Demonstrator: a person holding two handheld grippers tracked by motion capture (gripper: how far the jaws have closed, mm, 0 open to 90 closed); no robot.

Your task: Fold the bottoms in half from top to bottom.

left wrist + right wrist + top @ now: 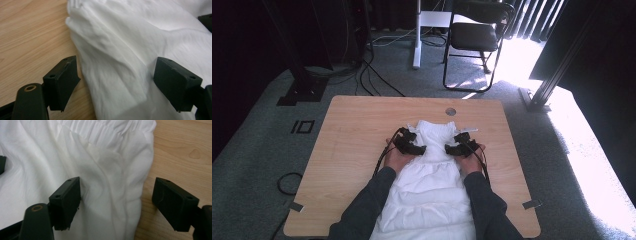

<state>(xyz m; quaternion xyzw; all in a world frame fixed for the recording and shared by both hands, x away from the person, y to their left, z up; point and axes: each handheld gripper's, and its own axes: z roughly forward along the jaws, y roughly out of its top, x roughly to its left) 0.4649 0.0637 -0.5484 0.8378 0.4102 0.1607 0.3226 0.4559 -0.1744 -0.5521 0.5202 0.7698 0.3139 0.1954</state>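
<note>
My left tool (pixel 411 144) spread wide, holding nothing, over the soft white cloth garment's (pixel 432 185) left edge | right tool (pixel 460 145) spread too, over its right edge | garment flat on light wooden desk (pixel 357 125), ready to fold.

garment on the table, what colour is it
Plain white garment, no pattern; clearest in the high view.

A white garment (pixel 429 185) is lying flat on the wooden surface (pixel 357 130), running between both hands. The left hand-held gripper (pixel 411 145) is sitting on its left edge and the right hand-held gripper (pixel 461 145) on its right edge, both pointing inward, cloth bunching up just beyond them.
</note>
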